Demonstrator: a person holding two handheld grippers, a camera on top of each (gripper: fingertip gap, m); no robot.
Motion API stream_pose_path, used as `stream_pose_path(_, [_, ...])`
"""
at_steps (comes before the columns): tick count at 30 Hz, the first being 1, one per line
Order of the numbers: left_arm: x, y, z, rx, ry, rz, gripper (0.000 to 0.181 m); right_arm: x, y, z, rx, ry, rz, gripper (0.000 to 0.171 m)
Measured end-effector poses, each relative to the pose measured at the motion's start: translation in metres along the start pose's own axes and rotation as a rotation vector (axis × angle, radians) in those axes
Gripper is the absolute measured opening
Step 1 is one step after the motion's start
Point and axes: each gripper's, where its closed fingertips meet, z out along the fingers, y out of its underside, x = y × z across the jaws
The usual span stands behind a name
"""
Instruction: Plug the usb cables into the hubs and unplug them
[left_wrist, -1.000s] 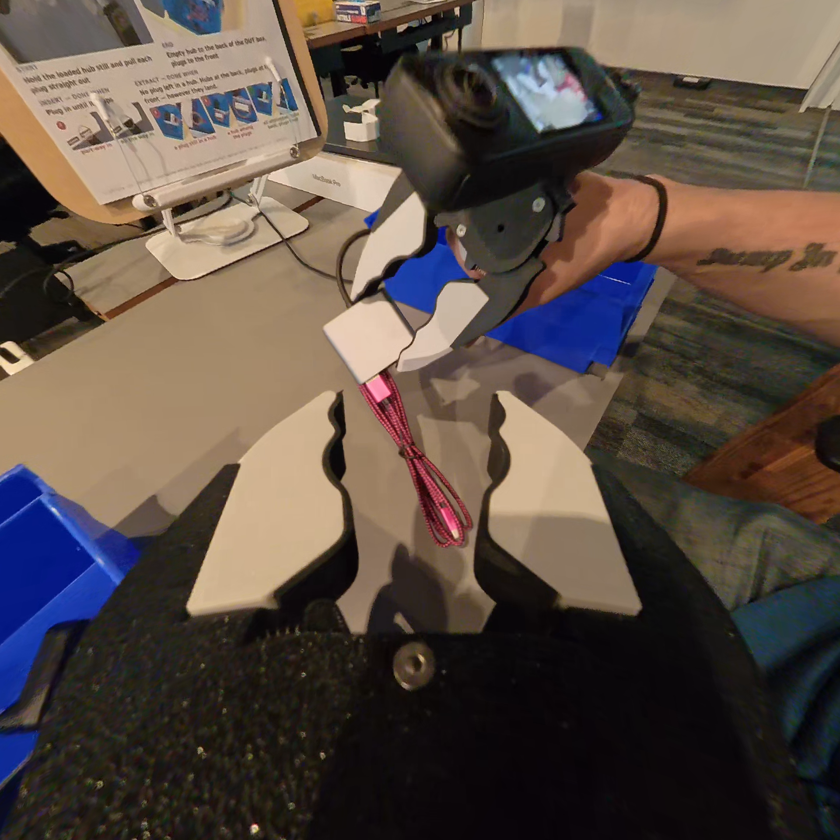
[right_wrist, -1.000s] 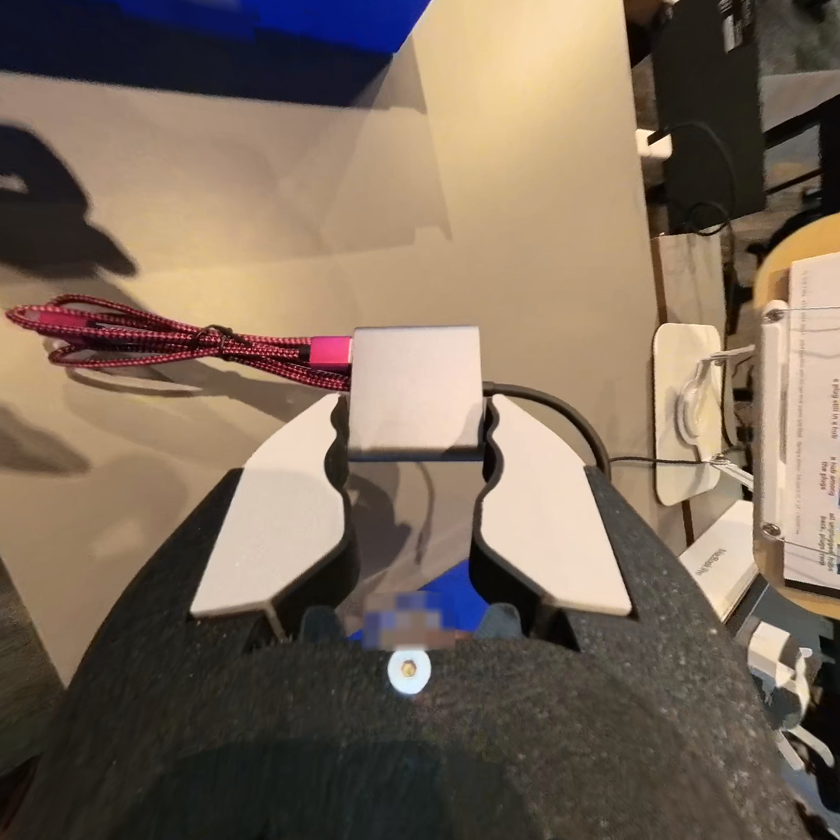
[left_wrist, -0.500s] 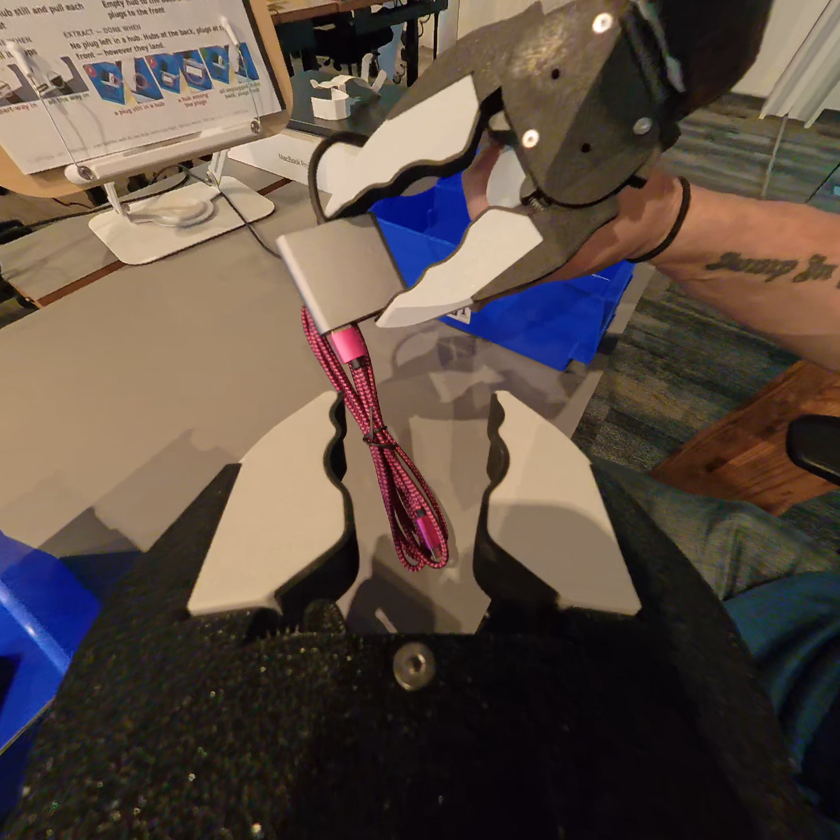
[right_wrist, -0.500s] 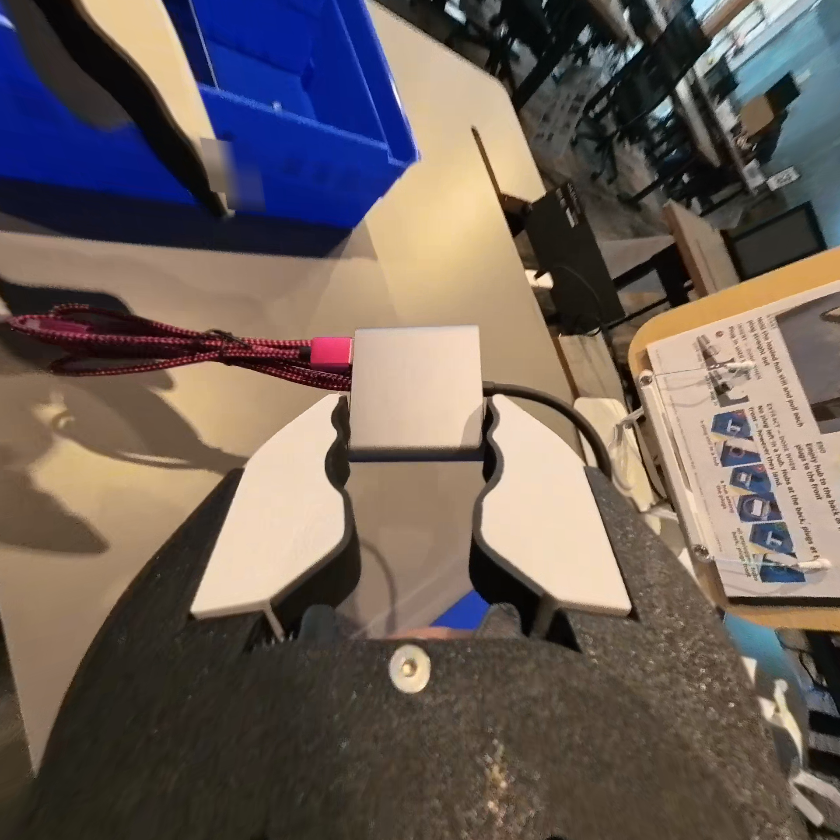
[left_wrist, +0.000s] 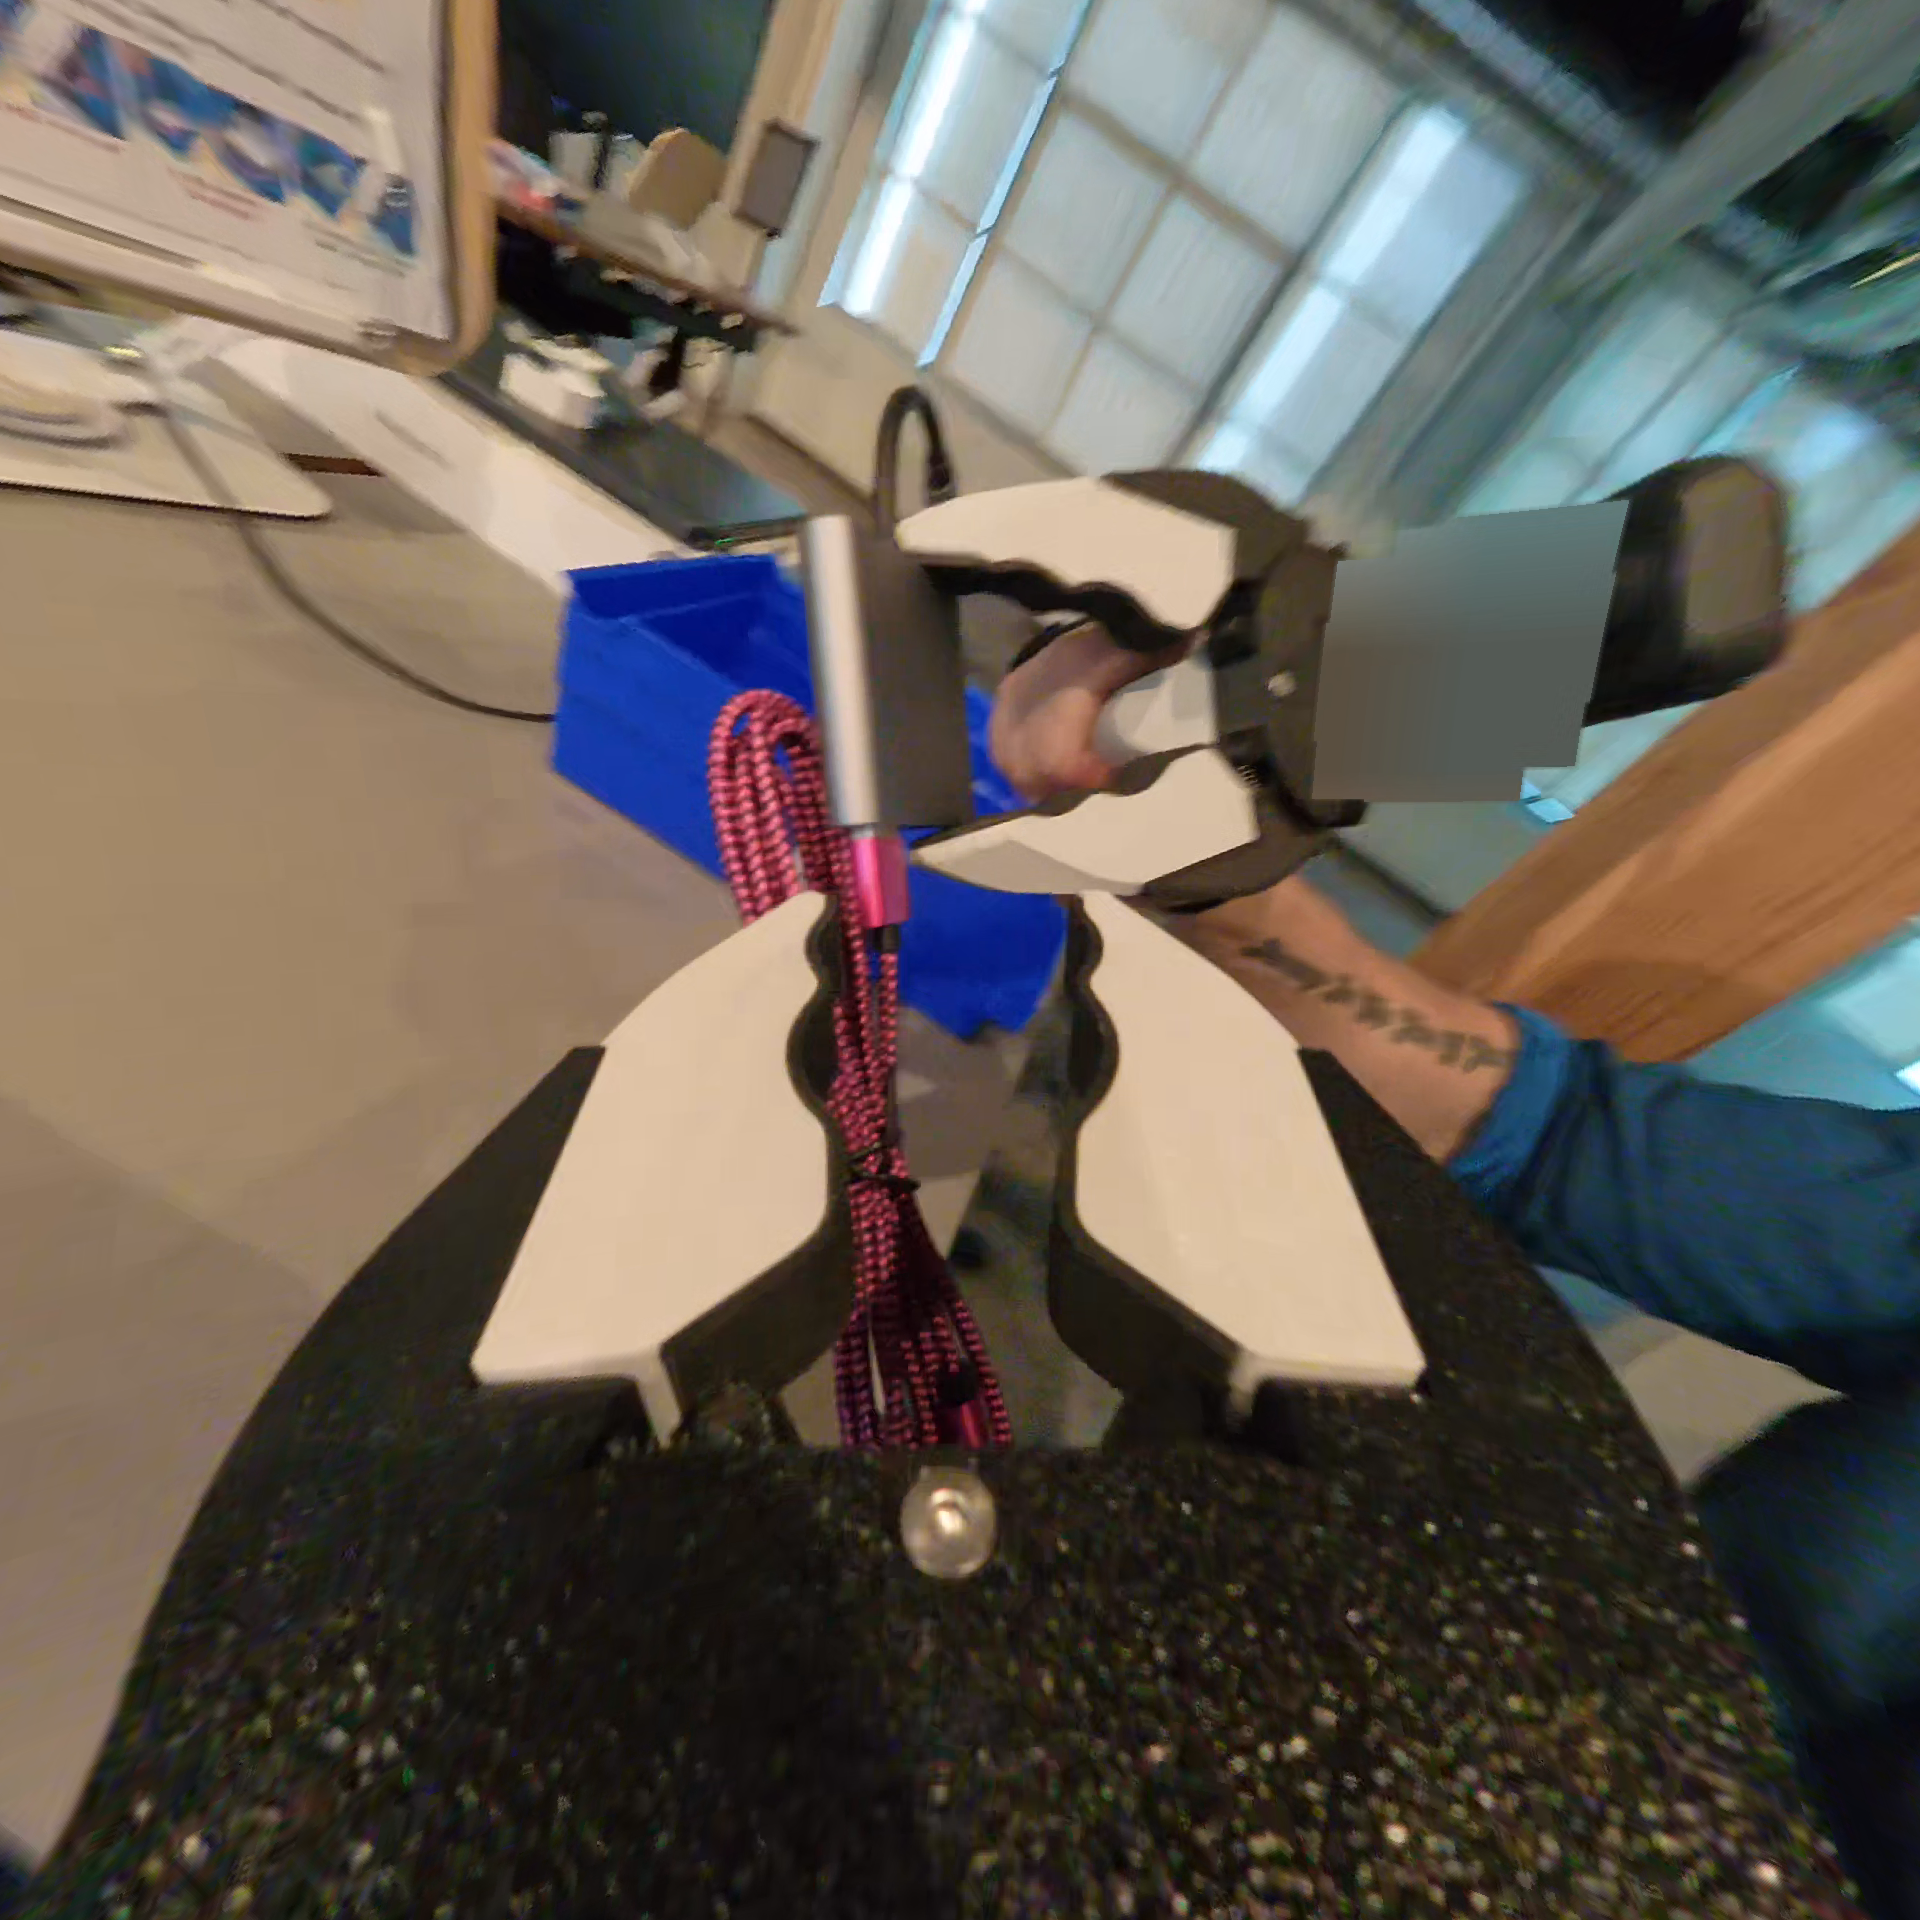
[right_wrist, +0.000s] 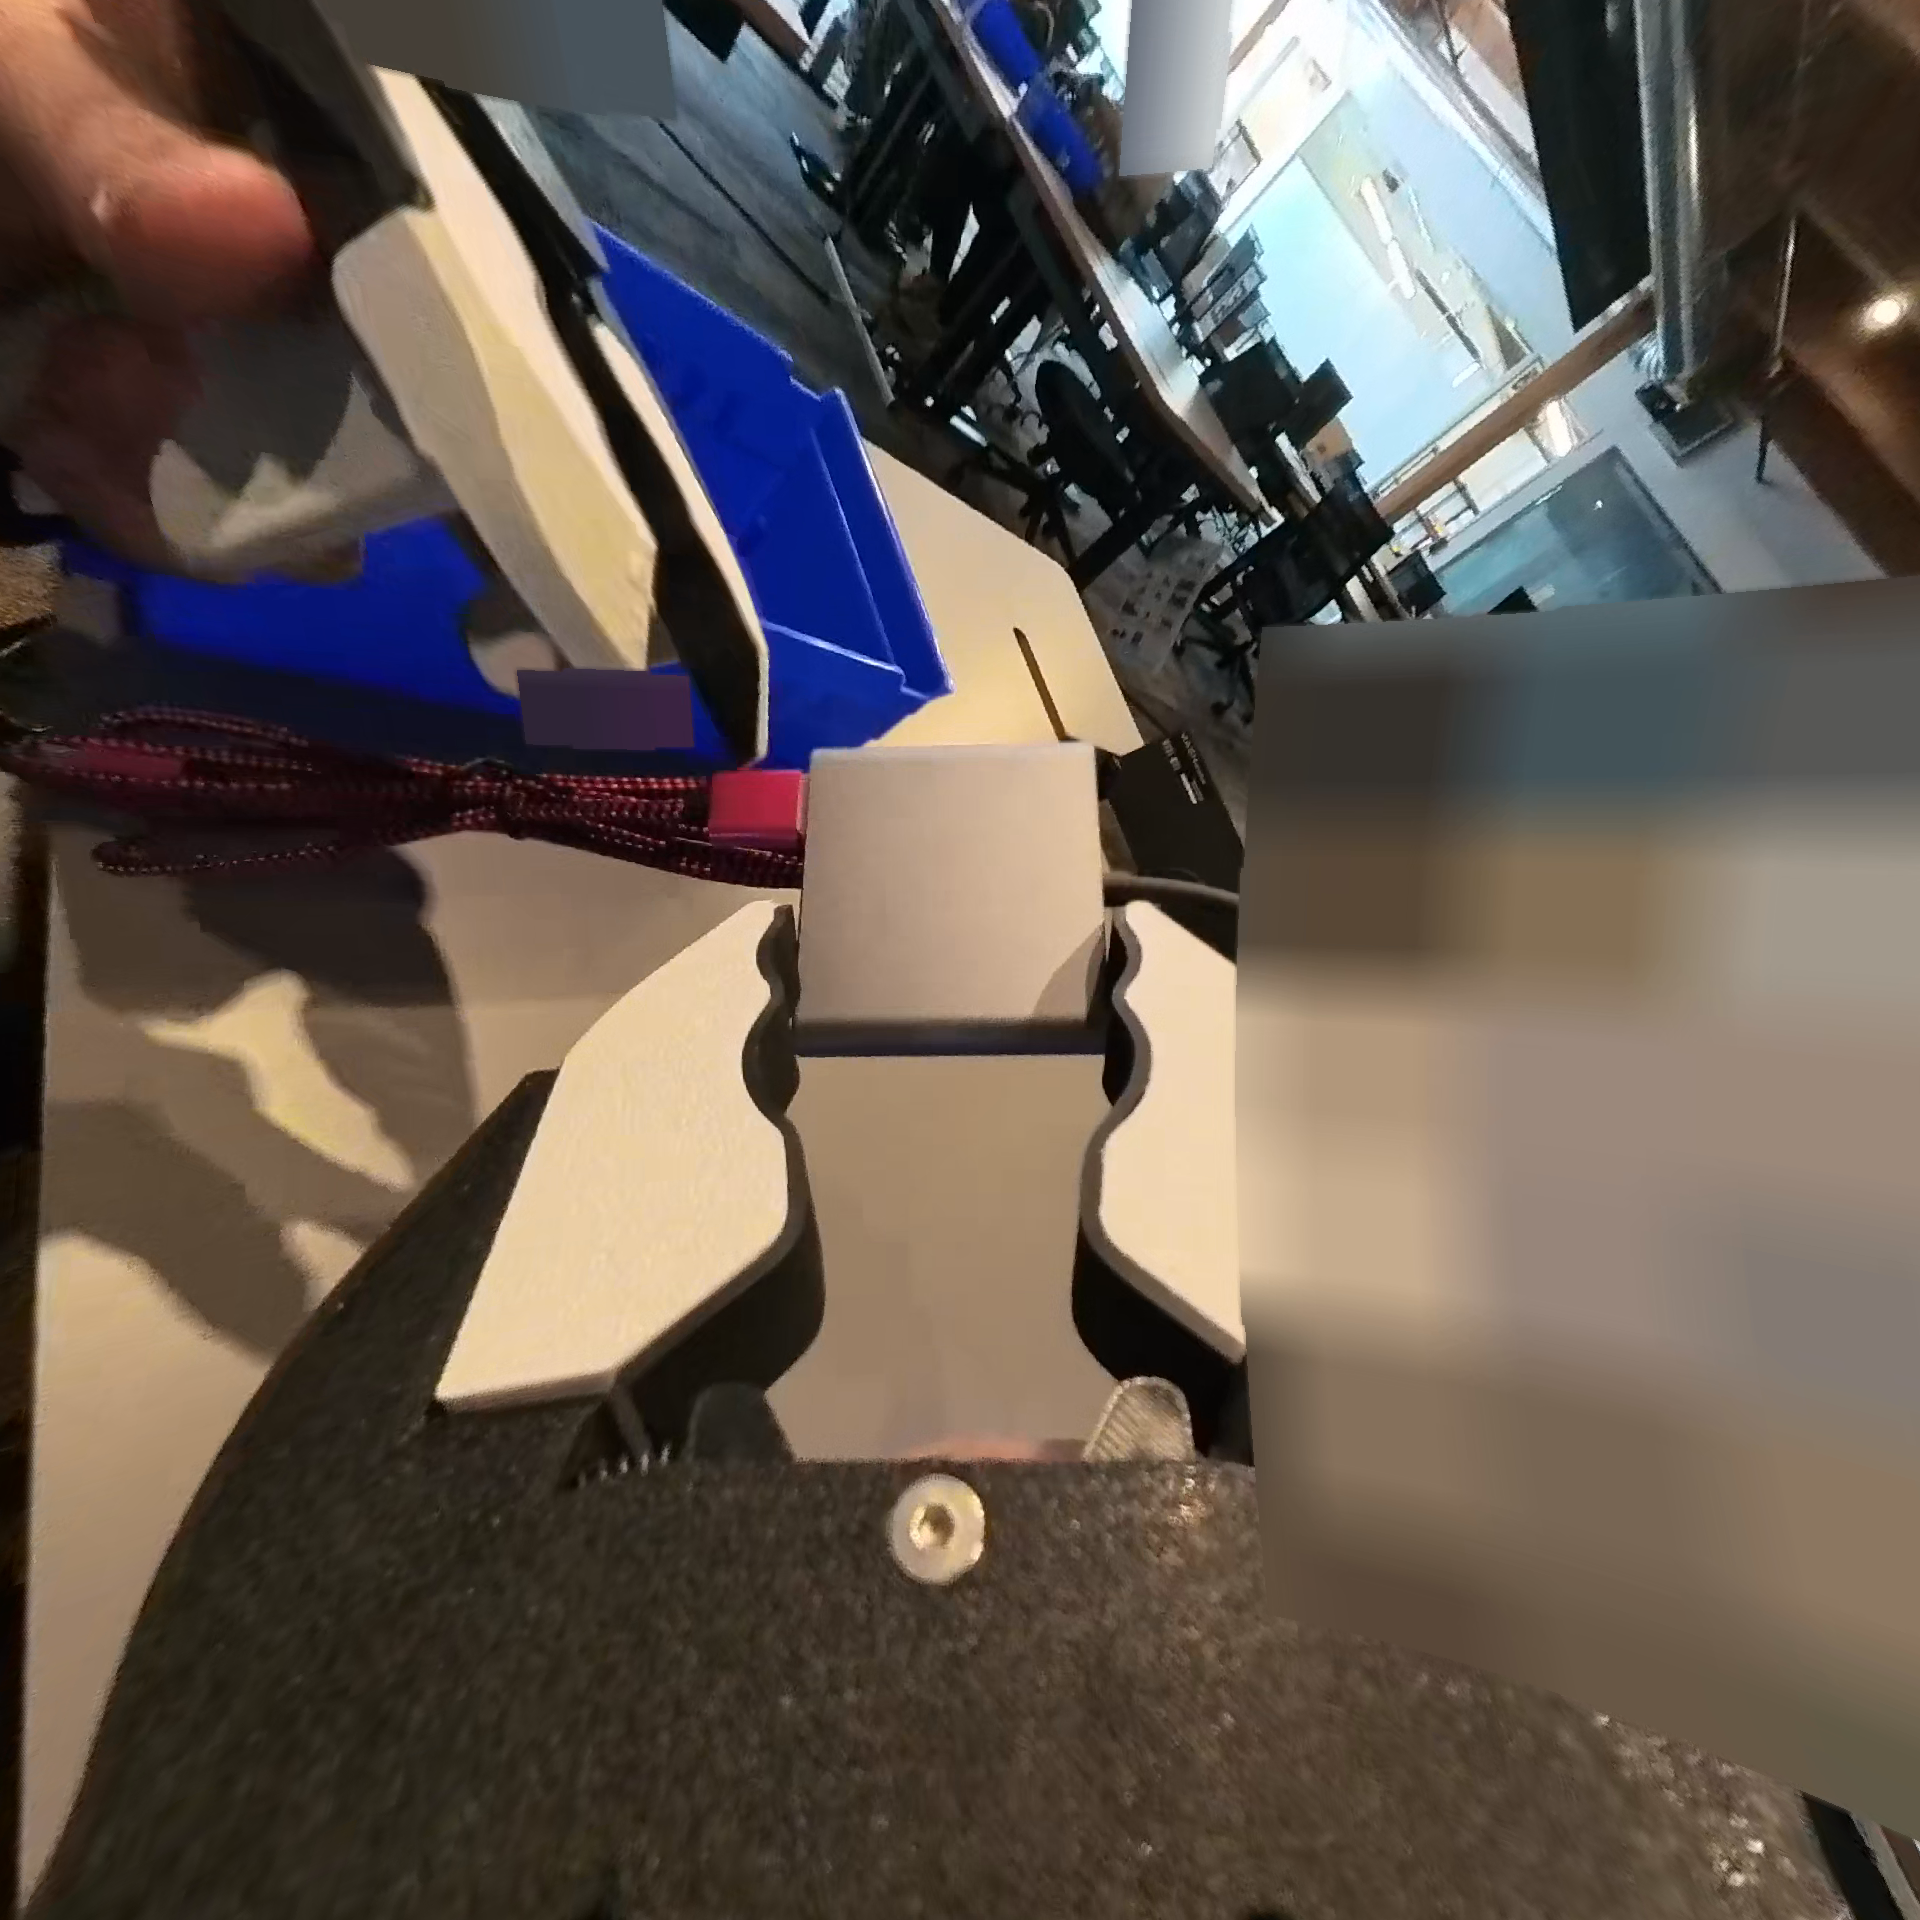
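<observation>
Two claws are up off the table (left_wrist: 260, 831). My left claw (left_wrist: 951, 940) stands wide, and its fingers (left_wrist: 686, 1174) grip nothing; the coiled pink braided cable (left_wrist: 883, 1195) hangs down through the gap between them, close against the inner edge of the left finger, though I cannot tell whether it touches. Just past the tips, the cable's pink plug (left_wrist: 878, 873) sits in the lower end of the grey hub (left_wrist: 847, 675), which stands on edge there. My right claw (left_wrist: 920, 691) comes in from the right side and is clamped across that hub, one finger above and one below.

From the right wrist view, my right claw (right_wrist: 951, 925) pinches the flat grey hub (right_wrist: 951, 883) by its two side edges, the plug (right_wrist: 758, 805) seated in its left side and the cable (right_wrist: 416, 810) trailing off to the left. A dark lead (right_wrist: 1174, 888) leaves the hub's right side. Beyond stands a blue bin (right_wrist: 821, 520), with my left claw's fingers (right_wrist: 499, 416) in front of it.
</observation>
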Motion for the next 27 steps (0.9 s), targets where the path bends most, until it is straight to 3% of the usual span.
stream_pose_path(11, [0.014, -0.004, -0.004, 0.037, 0.175, -0.136, 0.026, -0.005, -0.012, -0.009, 0.022, -0.015, -0.035, 0.056])
stream_pose_path(20, [0.019, 0.007, 0.003, -0.015, 0.211, -0.145, 0.032, -0.012, -0.023, -0.012, 0.051, -0.024, -0.073, 0.056])
stream_pose_path(22, [0.022, 0.007, 0.003, -0.012, 0.239, -0.158, 0.027, -0.014, -0.028, -0.013, 0.066, -0.031, -0.076, 0.056])
stream_pose_path(25, [0.02, 0.004, 0.001, 0.013, 0.263, -0.175, 0.006, -0.015, -0.033, -0.015, 0.084, -0.037, -0.074, 0.056])
stream_pose_path(27, [0.021, 0.004, 0.0, 0.012, 0.285, -0.187, 0.006, -0.015, -0.034, -0.015, 0.083, -0.037, -0.08, 0.056])
